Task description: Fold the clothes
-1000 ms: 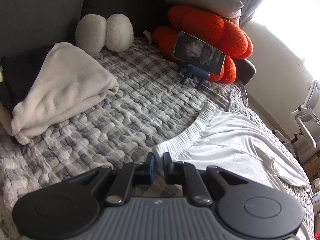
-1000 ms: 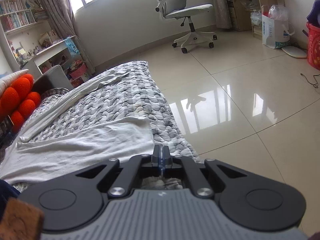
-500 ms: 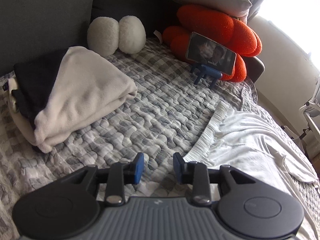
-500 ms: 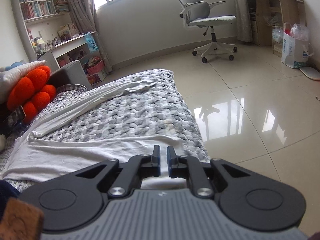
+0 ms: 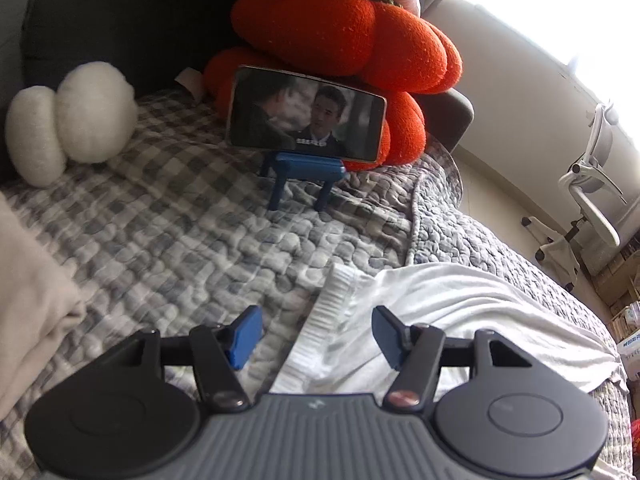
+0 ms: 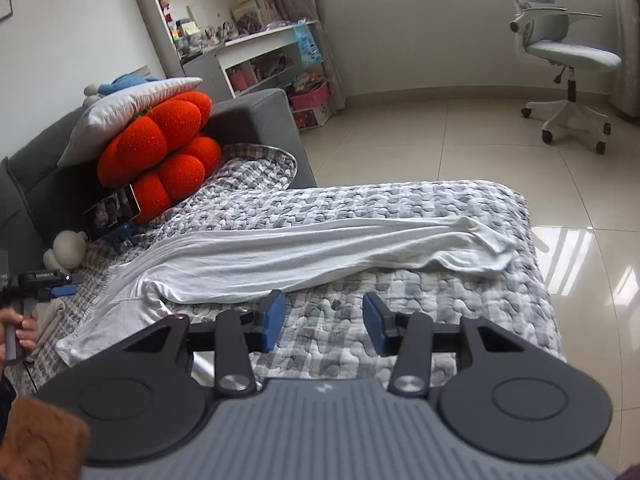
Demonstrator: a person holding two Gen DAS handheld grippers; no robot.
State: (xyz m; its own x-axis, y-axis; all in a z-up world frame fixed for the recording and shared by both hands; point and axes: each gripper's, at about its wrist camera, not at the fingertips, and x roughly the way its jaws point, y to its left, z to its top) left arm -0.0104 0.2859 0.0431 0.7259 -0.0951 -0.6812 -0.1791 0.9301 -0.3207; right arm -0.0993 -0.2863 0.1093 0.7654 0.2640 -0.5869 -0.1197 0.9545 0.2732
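Note:
White trousers (image 6: 320, 256) lie folded lengthwise along the grey checked quilt (image 6: 440, 208), with the ribbed waistband (image 5: 326, 312) at the sofa end. In the left wrist view my left gripper (image 5: 316, 336) hovers over that waistband. Its jaws are opening, and the band lies below the gap, clear of the blue pads (image 5: 244, 336). My right gripper (image 6: 324, 320) hangs above the quilt just in front of the trousers' long edge. Its jaws are opening too, with nothing between them. The left gripper (image 6: 60, 286) also shows at the far left of the right wrist view, held by a hand (image 6: 20, 328).
A phone (image 5: 306, 120) on a blue stand leans against an orange flower cushion (image 5: 360, 40), beside a white plush (image 5: 72, 120). A folded beige cloth (image 5: 28, 300) lies at the left. The quilt's edge drops to a tiled floor (image 6: 440, 136) with an office chair (image 6: 568, 60) and shelves (image 6: 248, 48).
Both grippers went from shut to open and let go of the white trousers. The left one shifted toward the phone. The right one rose and swung to look across the bed.

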